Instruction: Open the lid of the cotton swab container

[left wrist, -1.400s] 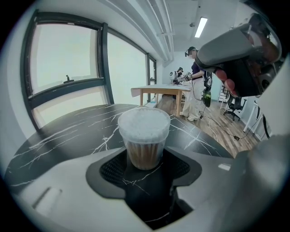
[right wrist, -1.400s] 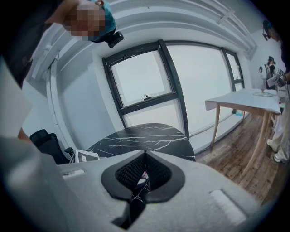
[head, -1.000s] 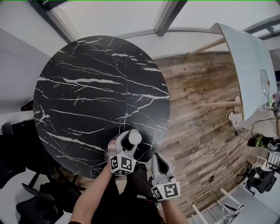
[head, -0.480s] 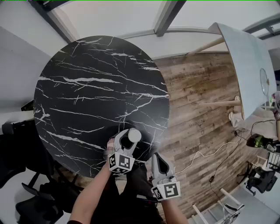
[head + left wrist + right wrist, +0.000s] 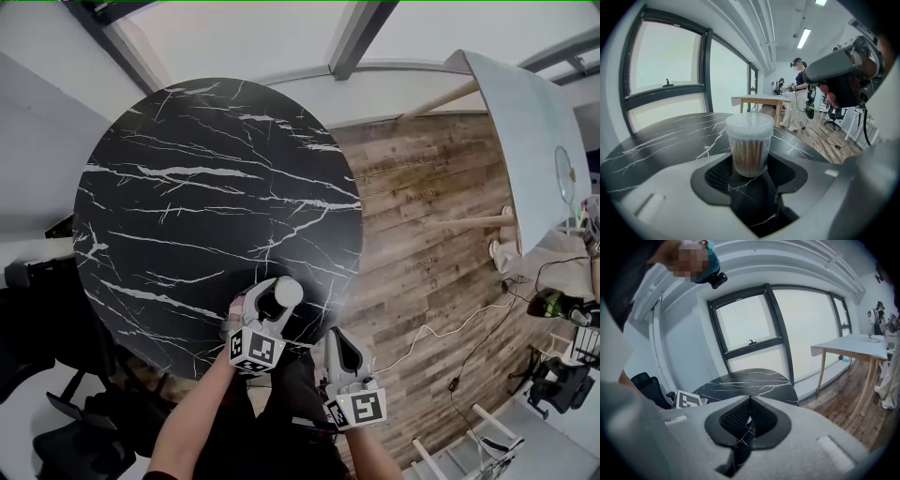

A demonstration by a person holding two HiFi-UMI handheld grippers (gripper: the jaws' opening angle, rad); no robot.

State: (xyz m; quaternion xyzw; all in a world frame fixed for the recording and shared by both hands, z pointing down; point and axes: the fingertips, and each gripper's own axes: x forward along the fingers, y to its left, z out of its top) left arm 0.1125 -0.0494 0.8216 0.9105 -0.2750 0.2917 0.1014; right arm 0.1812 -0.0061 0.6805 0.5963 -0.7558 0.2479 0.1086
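My left gripper [image 5: 275,305] has tipped a touch since a second ago; nothing else has shifted. Nearest me, my right gripper [image 5: 337,345] hangs just off the surface's near edge, its fingers pressed together on nothing. Just ahead, my left fingers are clamped on the lower body of the cotton swab container [image 5: 749,150]. It stands upright near the near rim of the round black marble surface [image 5: 187,187], with its frosted lid [image 5: 749,125] on. Beyond lie wood flooring [image 5: 422,206] and a pale table [image 5: 530,131].
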